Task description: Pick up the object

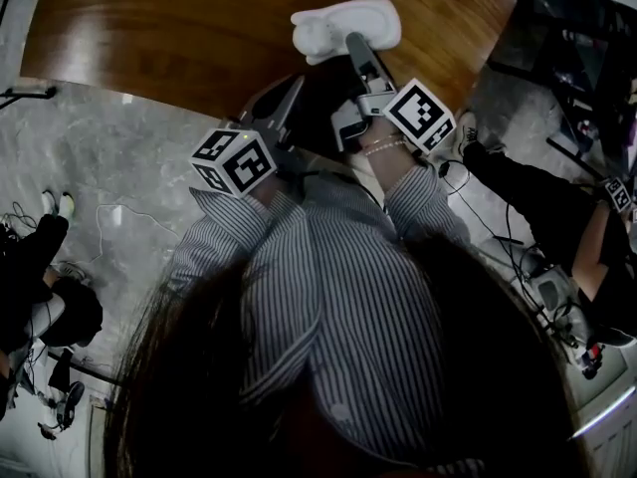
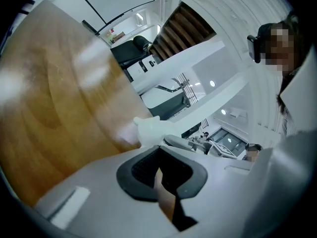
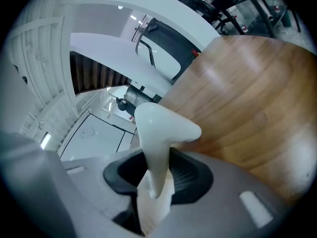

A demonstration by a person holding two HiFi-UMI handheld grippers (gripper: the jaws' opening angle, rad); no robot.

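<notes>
Head view: a white figurine (image 1: 343,23) lies on the round wooden worktop (image 1: 199,28), close to the worktop's near edge. The right hand-held gripper (image 1: 353,43) reaches over that edge and meets the figurine's near side. The left hand-held gripper (image 1: 289,93) sits at the worktop's near edge, apart from the figurine, with striped shirt sleeves (image 1: 249,237) behind both tools.

In the right gripper view, a thin tapering part of the figurine (image 3: 158,128) runs down between the dark pads of the right hand-held gripper (image 3: 158,180). The pads pinch it from both sides, and the worktop (image 3: 247,98) spreads out beyond.

In the left gripper view, the left hand-held gripper (image 2: 161,175) has its pads drawn almost together with only a narrow slit between them and nothing in it. The figurine (image 2: 148,130) shows past its tip, on the worktop (image 2: 54,108).
</notes>
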